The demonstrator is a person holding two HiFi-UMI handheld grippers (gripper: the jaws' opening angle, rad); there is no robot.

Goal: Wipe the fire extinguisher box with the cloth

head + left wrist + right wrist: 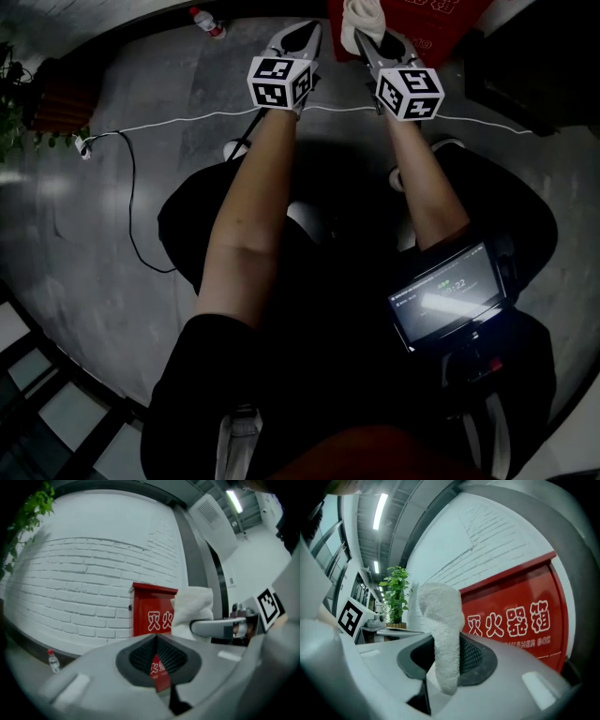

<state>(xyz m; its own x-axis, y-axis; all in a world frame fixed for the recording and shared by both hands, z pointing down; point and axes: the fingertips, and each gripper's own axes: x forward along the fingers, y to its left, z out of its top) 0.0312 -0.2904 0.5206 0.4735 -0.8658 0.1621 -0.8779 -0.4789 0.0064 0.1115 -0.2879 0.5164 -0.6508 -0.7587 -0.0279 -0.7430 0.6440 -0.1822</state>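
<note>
Fire extinguisher box (511, 597), glossy red, reads "灭火器箱"; our right gripper (446, 658) pinches the white cloth (440, 620), left gripper (157, 644) closed, empty.

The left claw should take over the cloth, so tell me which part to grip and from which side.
Grip the free bunched end of the cloth that stands up out of the shut right claw. Bring the left claw, which is shut and empty, in opened from the left, above the right jaws; that is likely the only exposed part.
</note>
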